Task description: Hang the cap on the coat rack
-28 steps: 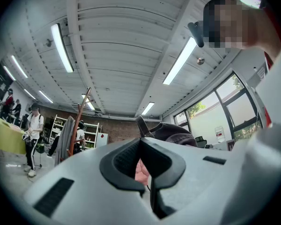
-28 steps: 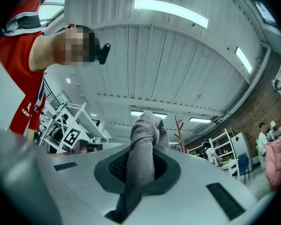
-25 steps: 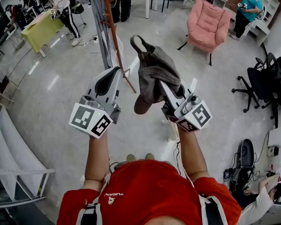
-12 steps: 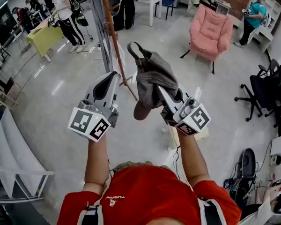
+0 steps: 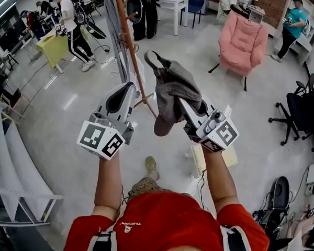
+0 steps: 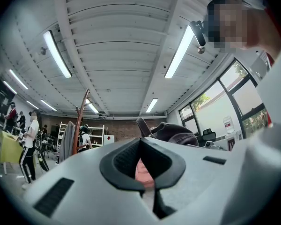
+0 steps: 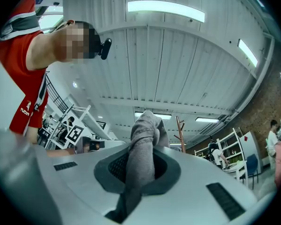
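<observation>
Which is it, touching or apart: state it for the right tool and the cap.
Touching. The right gripper view shows the right tool with its jaws shut on a fold of the gray cap, the fabric pressed between both pads.

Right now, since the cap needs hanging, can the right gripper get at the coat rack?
Probably yes: the right gripper, shut on the cap, is near the coat rack, whose pole stands just ahead with nothing between them. Its hooks lie outside the head view.
</observation>
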Tool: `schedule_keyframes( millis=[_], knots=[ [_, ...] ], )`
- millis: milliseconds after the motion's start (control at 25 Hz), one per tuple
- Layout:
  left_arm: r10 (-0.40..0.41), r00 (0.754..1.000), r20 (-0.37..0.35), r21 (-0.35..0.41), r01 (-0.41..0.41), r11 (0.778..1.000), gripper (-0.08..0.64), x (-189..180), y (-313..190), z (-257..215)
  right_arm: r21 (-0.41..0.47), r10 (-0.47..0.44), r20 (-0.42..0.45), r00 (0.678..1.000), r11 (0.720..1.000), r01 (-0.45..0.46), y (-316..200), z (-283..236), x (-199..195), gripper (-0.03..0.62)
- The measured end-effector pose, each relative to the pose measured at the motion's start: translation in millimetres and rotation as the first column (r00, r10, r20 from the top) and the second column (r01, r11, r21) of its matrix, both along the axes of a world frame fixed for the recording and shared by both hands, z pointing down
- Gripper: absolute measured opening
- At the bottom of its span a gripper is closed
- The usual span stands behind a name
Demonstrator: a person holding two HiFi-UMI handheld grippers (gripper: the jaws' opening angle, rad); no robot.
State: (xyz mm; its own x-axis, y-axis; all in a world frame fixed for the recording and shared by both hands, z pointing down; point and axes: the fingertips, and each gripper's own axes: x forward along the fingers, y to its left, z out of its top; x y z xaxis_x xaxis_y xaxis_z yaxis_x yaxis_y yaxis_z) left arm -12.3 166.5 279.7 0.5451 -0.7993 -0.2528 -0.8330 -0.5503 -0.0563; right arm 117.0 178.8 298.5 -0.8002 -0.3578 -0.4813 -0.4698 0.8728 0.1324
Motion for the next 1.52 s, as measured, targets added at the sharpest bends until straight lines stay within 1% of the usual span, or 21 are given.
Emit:
schedule_keyframes(
  millis=[160, 440, 640, 800, 880, 1040, 1160, 1280, 1520],
  knots=[
    [-0.011, 1.000, -0.006, 0.023, 0.011, 1.000, 0.008, -11.9, -43.0, -6.0, 0.016, -0.008, 0.008, 1.000, 1.000, 0.008, -41.7, -5.6, -8.0, 0.028],
    [-0.016, 1.000, -0.018, 0.050, 0.017, 0.999, 0.008, -53.2, -159.5, -18.5, 0.031, -0.005, -0.002, 1.000, 1.000, 0.005, -152.2, -24.6, -42.9, 0.028],
    [-0.009, 1.000, -0.005, 0.069, 0.009, 0.998, 0.008, -89.2, -238.7, -35.7, 0.054, -0.004, -0.009, 1.000, 0.999, 0.004, -235.2, -43.5, -78.0, 0.028],
    [-0.003, 1.000, 0.016, 0.087, 0.002, 0.996, 0.008, -110.3, -295.3, -54.2, 0.064, 0.001, 0.003, 1.000, 0.998, -0.001, -297.2, -62.4, -97.2, 0.028],
    [-0.004, 1.000, 0.020, 0.101, 0.002, 0.995, 0.008, -116.5, -314.4, -58.5, 0.068, 0.001, 0.010, 1.000, 0.998, -0.002, -320.5, -66.9, -101.3, 0.028],
    [-0.003, 1.000, 0.010, 0.113, 0.002, 0.994, 0.008, -120.3, -340.0, -49.2, 0.061, -0.011, 0.015, 1.000, 0.998, 0.010, -357.5, -60.6, -102.6, 0.028],
    [-0.007, 1.000, 0.009, 0.112, 0.006, 0.994, 0.008, -129.3, -370.7, -69.7, 0.048, -0.020, 0.026, 0.999, 0.999, 0.019, -399.7, -87.6, -109.3, 0.028],
    [-0.029, 1.000, 0.011, 0.112, 0.028, 0.993, 0.008, -135.7, -399.0, -86.4, 0.039, -0.049, 0.060, 0.997, 0.998, 0.046, -442.7, -114.2, -108.0, 0.028],
    [-0.090, 0.996, 0.002, 0.136, 0.089, 0.987, 0.008, -137.8, -439.3, -106.1, 0.063, -0.130, 0.091, 0.987, 0.990, 0.125, -514.6, -149.6, -98.6, 0.028]
  ],
)
